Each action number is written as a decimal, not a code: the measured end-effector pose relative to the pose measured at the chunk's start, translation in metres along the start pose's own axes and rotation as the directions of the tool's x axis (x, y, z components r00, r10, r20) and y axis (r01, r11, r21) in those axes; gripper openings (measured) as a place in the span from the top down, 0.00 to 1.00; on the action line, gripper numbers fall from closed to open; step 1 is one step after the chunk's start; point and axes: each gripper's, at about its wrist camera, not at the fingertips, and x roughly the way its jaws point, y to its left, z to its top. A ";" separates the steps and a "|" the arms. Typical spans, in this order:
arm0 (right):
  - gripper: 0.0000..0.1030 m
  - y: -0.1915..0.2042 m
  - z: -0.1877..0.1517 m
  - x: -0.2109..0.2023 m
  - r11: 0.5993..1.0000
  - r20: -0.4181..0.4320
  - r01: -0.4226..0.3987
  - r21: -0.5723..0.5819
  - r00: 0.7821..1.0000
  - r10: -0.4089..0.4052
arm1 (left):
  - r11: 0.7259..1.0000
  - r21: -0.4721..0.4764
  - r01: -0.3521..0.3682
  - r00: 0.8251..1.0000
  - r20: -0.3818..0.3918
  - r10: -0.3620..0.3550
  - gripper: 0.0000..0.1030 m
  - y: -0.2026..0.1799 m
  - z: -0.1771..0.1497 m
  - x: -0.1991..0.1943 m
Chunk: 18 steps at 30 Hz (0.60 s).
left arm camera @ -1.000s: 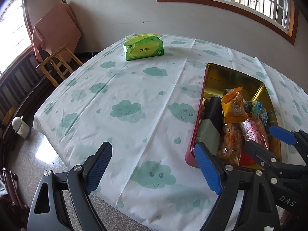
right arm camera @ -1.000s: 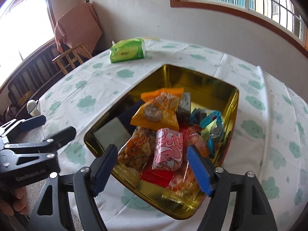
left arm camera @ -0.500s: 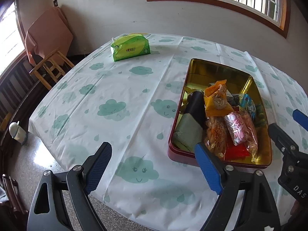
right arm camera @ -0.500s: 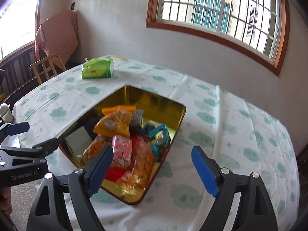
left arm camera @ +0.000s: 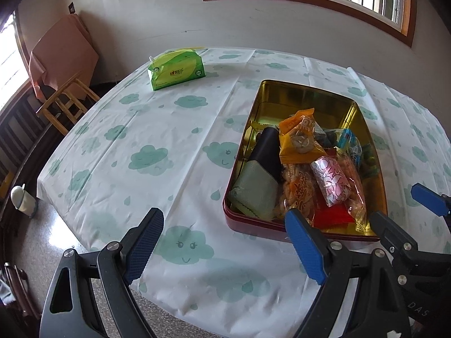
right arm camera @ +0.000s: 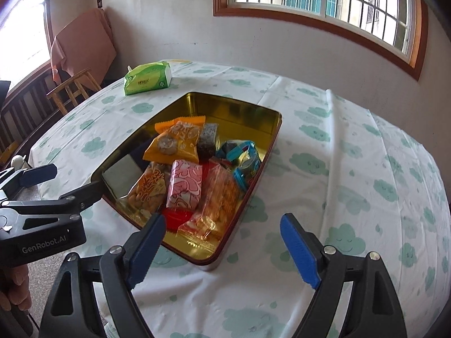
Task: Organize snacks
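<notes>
Gold-lined tin [right arm camera: 270, 118], red outside, on cloud-print tablecloth [right arm camera: 352, 169]: holds heaped snack packets [right arm camera: 183, 186]. Left gripper [left arm camera: 225, 242] and right gripper [right arm camera: 222, 248]: jaws wide apart, empty, near the tin's front edge. Green tissue pack [left arm camera: 176, 69] behind.

Readable lettering from my two cameras

On my right camera I can read "GenRobot.AI" in white on the black body of the left tool [right arm camera: 39, 176]. On my left camera the letters "DAS" show on the body of the right tool [left arm camera: 406, 214], the rest cut off. The green tissue pack [left arm camera: 177, 69] and the snack wrappers carry print too small for me to read.
</notes>
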 end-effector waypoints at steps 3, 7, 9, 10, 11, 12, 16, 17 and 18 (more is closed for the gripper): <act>0.17 0.000 -0.002 0.002 1.000 -0.013 0.004 0.004 1.000 -0.004 | 1.000 0.003 -0.001 1.000 -0.002 0.001 0.16 -0.003 0.000 0.000; 0.17 -0.001 -0.004 0.006 1.000 -0.031 0.004 0.013 1.000 -0.003 | 1.000 0.008 -0.003 1.000 -0.002 0.003 0.16 -0.006 0.000 0.000; 0.17 -0.001 -0.005 0.008 1.000 -0.041 0.003 0.011 0.999 -0.003 | 1.000 0.010 -0.003 1.000 -0.002 0.003 0.16 -0.007 0.000 0.000; 0.17 -0.001 -0.005 0.009 1.000 -0.043 0.000 0.013 0.999 0.000 | 1.000 0.009 -0.003 1.000 -0.002 0.003 0.16 -0.007 0.000 0.000; 0.17 -0.001 -0.005 0.009 1.000 -0.044 -0.001 0.014 0.999 0.002 | 1.000 0.010 -0.005 1.000 -0.003 0.005 0.16 -0.007 0.000 0.000; 0.17 -0.001 -0.005 0.010 1.000 -0.046 -0.004 0.014 0.999 0.005 | 1.000 0.010 -0.005 1.000 -0.004 0.005 0.16 -0.007 0.000 0.000; 0.17 0.000 -0.006 0.010 1.000 -0.048 -0.003 0.017 0.999 0.004 | 1.000 0.011 -0.005 1.000 -0.005 0.005 0.16 -0.007 0.000 0.000; 0.17 -0.001 -0.006 0.011 1.000 -0.049 -0.004 0.019 0.999 0.005 | 1.000 0.010 -0.006 1.000 -0.007 0.006 0.16 -0.007 0.000 0.000; 0.17 -0.001 -0.006 0.011 1.000 -0.051 -0.006 0.023 0.999 0.007 | 1.000 0.008 -0.005 1.000 -0.007 0.005 0.16 -0.007 0.000 0.000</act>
